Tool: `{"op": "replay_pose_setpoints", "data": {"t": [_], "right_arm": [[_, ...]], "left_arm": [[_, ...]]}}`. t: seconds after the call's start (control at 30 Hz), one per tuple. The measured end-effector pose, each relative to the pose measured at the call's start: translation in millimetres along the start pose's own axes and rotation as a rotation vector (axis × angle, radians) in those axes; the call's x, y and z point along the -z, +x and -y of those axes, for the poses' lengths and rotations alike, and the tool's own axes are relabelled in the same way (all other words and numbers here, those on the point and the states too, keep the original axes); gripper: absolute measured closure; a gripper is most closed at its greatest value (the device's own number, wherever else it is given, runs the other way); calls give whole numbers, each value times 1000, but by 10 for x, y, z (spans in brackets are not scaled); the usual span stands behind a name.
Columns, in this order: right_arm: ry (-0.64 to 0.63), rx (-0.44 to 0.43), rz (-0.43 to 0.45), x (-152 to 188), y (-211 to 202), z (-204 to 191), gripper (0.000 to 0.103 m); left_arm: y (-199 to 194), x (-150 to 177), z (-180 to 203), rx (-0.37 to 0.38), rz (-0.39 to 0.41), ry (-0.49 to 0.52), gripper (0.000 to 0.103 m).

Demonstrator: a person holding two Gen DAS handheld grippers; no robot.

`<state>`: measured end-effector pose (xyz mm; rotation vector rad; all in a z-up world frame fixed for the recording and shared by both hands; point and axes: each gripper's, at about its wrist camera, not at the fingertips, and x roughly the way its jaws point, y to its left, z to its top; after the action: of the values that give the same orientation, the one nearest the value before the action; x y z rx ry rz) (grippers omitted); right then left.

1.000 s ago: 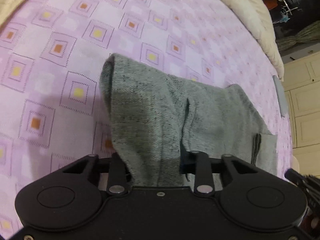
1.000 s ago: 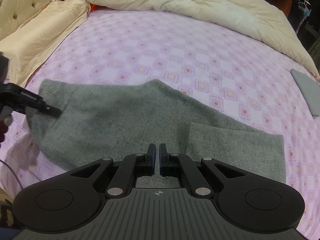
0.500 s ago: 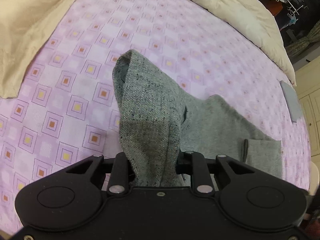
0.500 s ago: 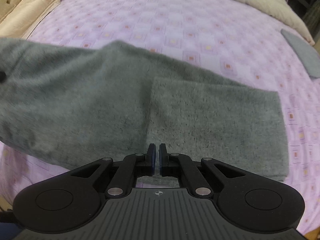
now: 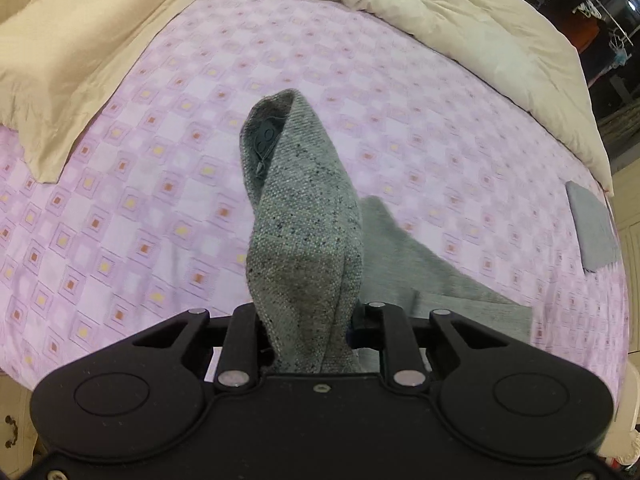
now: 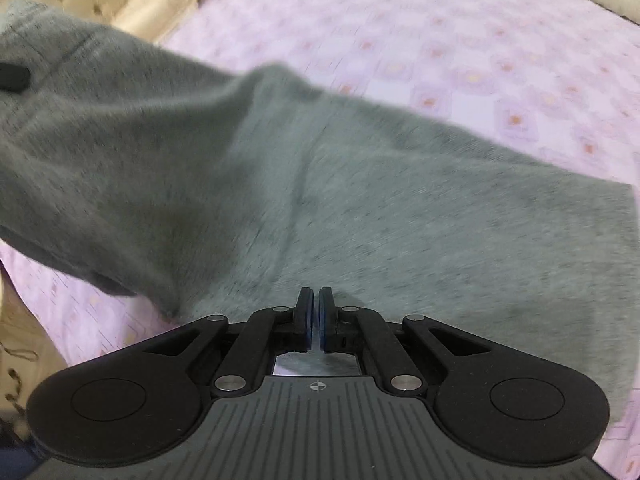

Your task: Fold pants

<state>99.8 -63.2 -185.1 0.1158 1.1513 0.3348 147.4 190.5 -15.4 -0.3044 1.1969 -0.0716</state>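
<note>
pants (image 6: pixel 360 208): motion-blurred | left hand-held gripper (image 5: pixel 308 320): fingertips hidden by cloth

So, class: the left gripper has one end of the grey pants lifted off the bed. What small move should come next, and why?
Probably carry the lifted end across, over the part lying flat. The left gripper is clamped on a bunched end of the pants, raised above the purple sheet, while the rest lies spread under the shut, empty right gripper.
</note>
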Motion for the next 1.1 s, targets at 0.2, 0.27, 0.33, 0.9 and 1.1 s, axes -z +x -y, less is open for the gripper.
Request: {"op": "replay_pose_setpoints", "data": {"t": [0.2, 0.27, 0.33, 0.9, 1.1], "right_arm": [[3, -44, 49, 25, -330, 473, 101], [14, -42, 58, 65, -416, 636, 101], [41, -36, 63, 113, -484, 809, 101], [162, 59, 60, 432, -809, 1659, 99], [278, -18, 113, 368, -888, 1924, 76]], "left_arm": [[-39, 119, 909, -4, 5, 88, 75], [60, 178, 1258, 11, -6, 127, 75], [251, 244, 1584, 31, -38, 143, 74], [1096, 850, 2517, 21, -124, 320, 64], [1089, 1059, 1738, -152, -121, 275, 64]]}}
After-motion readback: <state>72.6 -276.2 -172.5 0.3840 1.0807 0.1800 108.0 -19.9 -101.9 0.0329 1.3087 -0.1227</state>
